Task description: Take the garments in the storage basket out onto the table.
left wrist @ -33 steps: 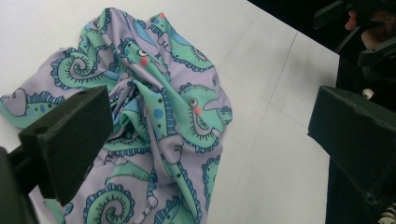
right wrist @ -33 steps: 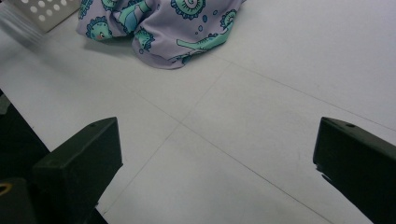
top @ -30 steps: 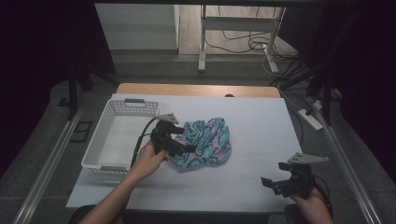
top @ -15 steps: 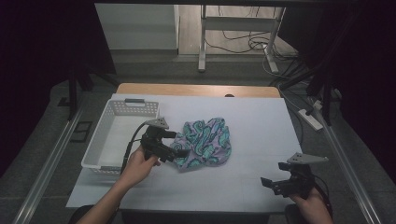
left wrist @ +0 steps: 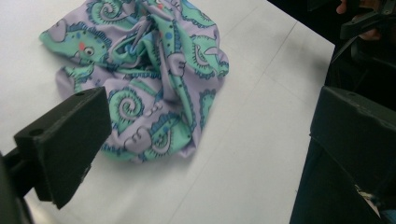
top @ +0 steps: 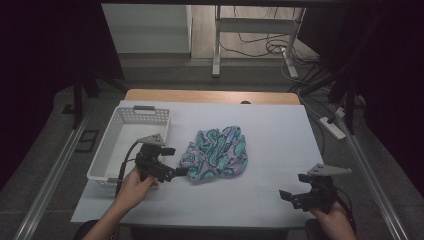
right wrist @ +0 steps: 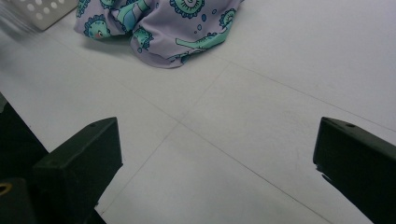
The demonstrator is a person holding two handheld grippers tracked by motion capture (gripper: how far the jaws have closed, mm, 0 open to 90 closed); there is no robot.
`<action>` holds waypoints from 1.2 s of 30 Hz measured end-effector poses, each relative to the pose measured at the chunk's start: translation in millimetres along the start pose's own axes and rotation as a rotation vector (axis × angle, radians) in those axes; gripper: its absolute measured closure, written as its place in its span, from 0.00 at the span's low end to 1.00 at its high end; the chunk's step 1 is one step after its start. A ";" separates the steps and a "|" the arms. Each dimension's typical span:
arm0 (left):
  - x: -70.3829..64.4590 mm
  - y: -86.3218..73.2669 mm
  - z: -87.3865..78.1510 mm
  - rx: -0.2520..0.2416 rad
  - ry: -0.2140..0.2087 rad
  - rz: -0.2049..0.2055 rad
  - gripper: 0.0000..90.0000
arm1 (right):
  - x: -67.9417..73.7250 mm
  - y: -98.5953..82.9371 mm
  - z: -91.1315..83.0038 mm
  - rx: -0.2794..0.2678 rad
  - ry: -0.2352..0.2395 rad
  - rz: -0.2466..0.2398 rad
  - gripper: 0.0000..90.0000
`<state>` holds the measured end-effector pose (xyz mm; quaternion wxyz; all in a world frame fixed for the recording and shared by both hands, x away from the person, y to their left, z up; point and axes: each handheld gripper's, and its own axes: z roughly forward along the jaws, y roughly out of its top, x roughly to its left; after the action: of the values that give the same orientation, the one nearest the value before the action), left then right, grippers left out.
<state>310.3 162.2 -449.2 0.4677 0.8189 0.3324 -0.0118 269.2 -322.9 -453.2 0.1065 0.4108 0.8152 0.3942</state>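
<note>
Looks like a lab or robotics test bay, not a home. Dark surroundings, with light falling mainly on a wooden-edged table covered by a plain white sheet (top: 280,135). Metal rails (top: 45,185) running along both sides of the table on a grey floor. Behind the table, a grey metal stand frame (top: 250,30) with loose black cables (top: 260,45) trailing across the floor. White power strip (top: 332,127) lying on the floor to the right, cables plugged in. Staged props on the sheet: white perforated plastic basket (top: 131,137) and a crumpled purple-and-teal patterned cloth (top: 217,152). Instrumented handheld black two-jaw gripper (top: 172,162) with cable and grey three-cornered plate, held by a person.
</note>
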 end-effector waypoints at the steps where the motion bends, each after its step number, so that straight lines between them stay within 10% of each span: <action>1: 0.0 -2.3 -2.6 -0.003 0.003 -0.004 0.00 | 0.0 0.0 0.0 0.000 0.000 0.000 0.02; 36: -5.7 -92.3 -77.8 -0.071 0.137 -0.160 0.00 | 0.3 0.0 -0.2 -0.001 -0.026 0.005 0.01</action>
<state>231.9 250.8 -473.6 0.4701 0.7716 0.4282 0.0184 268.9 -322.8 -453.0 0.1162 0.4180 0.8124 0.3897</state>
